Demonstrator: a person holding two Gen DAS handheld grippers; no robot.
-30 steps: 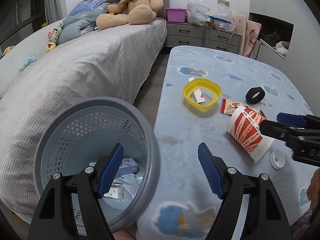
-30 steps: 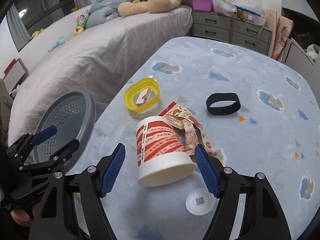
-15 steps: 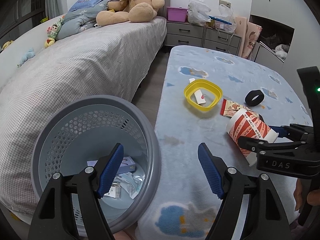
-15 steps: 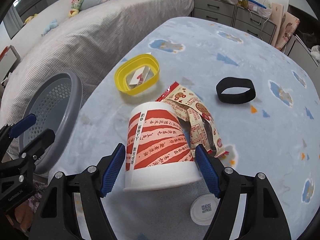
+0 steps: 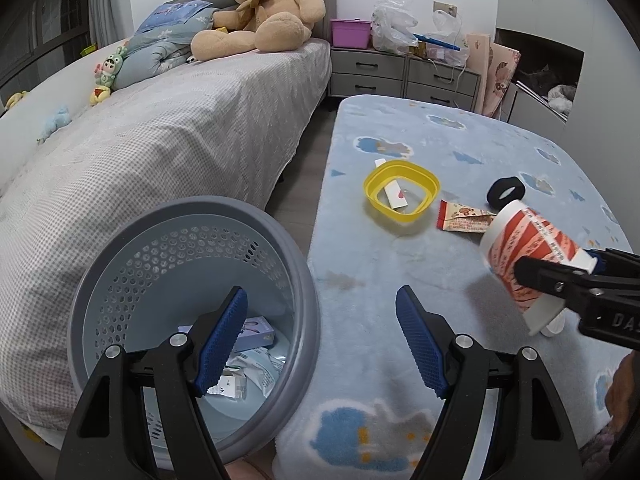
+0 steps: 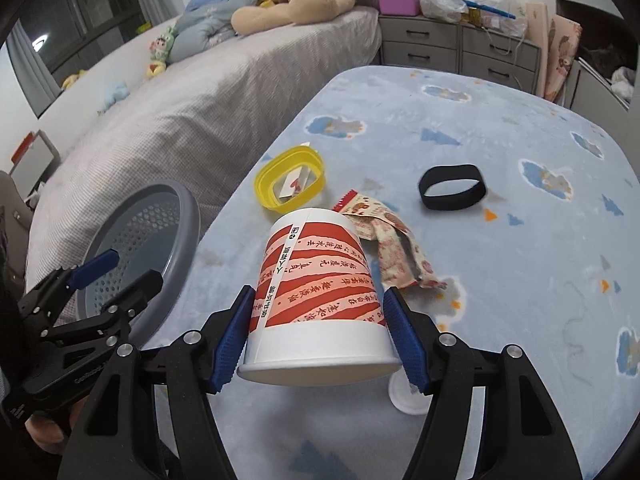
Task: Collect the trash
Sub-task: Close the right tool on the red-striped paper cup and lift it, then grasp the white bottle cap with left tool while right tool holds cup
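Right gripper [image 6: 320,334] closing on the paper cup [image 6: 316,292]

Low centre of the right wrist frame, the red-striped cup sits between both blue pads, touching them; left gripper [image 5: 322,340] released, empty, beside the gray basket [image 5: 308,292] at lower left.

A large tan teddy bear [image 5: 260,12] sprawls at the upper centre of the left wrist view, at the head of a bed with a grey checked cover [image 5: 160,140] that fills the left half of the frame, with a folded blue quilt [image 5: 160,52] and a small green doll [image 5: 105,76] just to its left. In the upper right, a grey drawer unit [image 5: 400,74] stands against the wall and carries a pink box [image 5: 351,33] and crumpled clear plastic bags [image 5: 394,26]. A pale blue rug with cloud prints [image 5: 460,152] covers the right half and lower centre of the frame.
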